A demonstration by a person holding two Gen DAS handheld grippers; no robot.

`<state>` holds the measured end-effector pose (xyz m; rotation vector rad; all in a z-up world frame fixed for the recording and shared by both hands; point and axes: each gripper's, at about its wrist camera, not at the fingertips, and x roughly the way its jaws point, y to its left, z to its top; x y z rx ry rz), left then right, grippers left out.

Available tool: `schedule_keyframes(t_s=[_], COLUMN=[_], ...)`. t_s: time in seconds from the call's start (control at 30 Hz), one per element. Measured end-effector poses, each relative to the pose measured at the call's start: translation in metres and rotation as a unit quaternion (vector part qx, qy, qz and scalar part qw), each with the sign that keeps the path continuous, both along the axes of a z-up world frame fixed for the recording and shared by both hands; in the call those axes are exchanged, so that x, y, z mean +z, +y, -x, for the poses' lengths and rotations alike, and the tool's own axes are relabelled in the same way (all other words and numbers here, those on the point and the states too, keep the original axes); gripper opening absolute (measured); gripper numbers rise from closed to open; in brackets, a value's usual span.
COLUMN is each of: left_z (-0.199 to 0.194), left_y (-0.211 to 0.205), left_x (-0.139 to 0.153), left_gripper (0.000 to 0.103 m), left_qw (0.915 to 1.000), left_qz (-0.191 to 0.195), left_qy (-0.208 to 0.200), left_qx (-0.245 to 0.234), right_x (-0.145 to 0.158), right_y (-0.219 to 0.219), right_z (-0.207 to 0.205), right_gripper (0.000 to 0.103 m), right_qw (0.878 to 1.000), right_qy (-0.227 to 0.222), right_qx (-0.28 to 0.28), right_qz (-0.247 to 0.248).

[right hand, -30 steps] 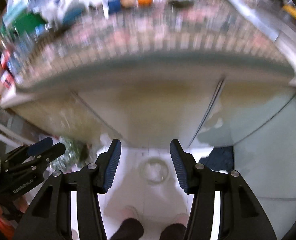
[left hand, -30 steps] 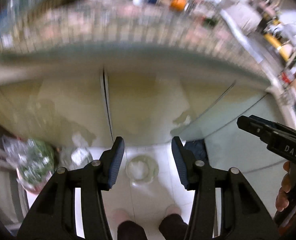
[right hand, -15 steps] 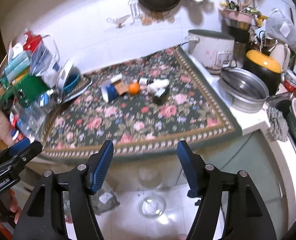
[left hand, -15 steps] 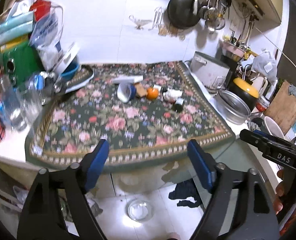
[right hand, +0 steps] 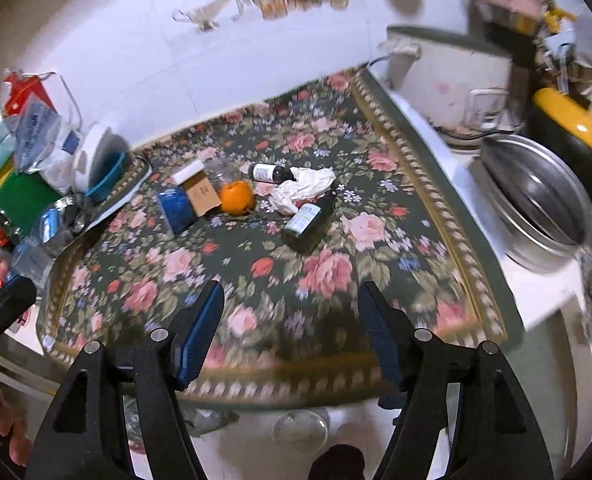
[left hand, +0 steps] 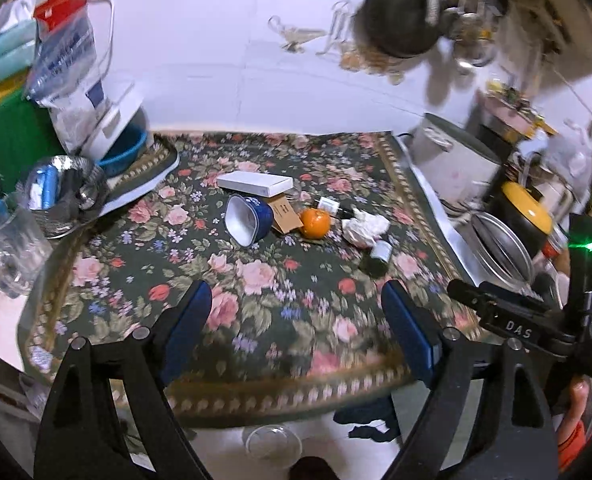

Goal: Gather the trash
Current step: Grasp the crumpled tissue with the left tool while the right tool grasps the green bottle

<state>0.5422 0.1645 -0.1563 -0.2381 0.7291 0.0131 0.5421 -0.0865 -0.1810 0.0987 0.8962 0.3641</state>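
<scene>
Dark bottle (right hand: pixel 307 222) lying flat, neck toward wall | both tongs just widened, empty

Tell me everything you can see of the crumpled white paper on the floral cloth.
The crumpled paper is a white, wrinkled wad, like a used tissue or napkin, lying loose on the floral cloth near the middle of the counter. It sits right of the orange, apart from it, between two dark bottles: the nearer bottle seems to touch its front edge, the farther one lies just behind. Neither gripper is near it.
</scene>
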Motion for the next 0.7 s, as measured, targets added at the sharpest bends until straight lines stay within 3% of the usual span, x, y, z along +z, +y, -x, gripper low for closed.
schedule_keyframes(t_s=[0.2, 0.37, 0.47, 0.7], left_z=[-0.064, -0.1, -0.12, -0.163], left_y=[0.0, -0.001, -0.005, -0.022], left_x=[-0.02, -0.041, -0.053, -0.071], left_gripper=[0.086, 0.086, 0.086, 0.086], left_qw=[0.9978, 0.9947, 0.9938, 0.9942], left_qz=[0.008, 0.019, 0.008, 0.004], left_qy=[0.032, 0.059, 0.08, 0.107], left_qx=[0.057, 0.081, 0.076, 0.012], right_x=[-0.037, -0.079, -0.091, -0.094], right_y=[0.007, 0.021, 0.029, 0.021], right_z=[-0.082, -0.125, -0.136, -0.131], right_gripper=[0.066, 0.066, 0.066, 0.048], right_qw=[0.997, 0.99, 0.986, 0.988], right_qy=[0.062, 0.13, 0.152, 0.147], right_qx=[0.035, 0.051, 0.057, 0.048], right_qz=[-0.003, -0.023, -0.026, 0.0])
